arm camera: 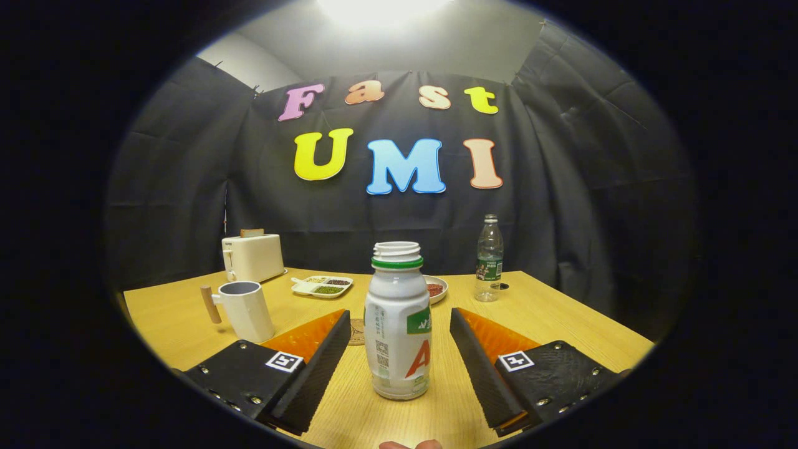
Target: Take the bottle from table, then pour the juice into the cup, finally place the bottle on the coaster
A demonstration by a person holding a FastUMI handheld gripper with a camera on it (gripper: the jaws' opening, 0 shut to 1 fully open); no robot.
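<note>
Gripper (399,355) spread wide, bottle (399,324) between the fingers, untouched. Uncapped plastic, likely light and slick, spills if tipped; grab mid-body.

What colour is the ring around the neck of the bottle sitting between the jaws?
Green. The bottle itself is white; the gripper view shows it best.

Single fisheye camera riding on the gripper (399,365), low over the table (561,324), facing forward along both spread fingers toward the booth's back wall, close enough that the bottle (399,324) between them stands large.
</note>
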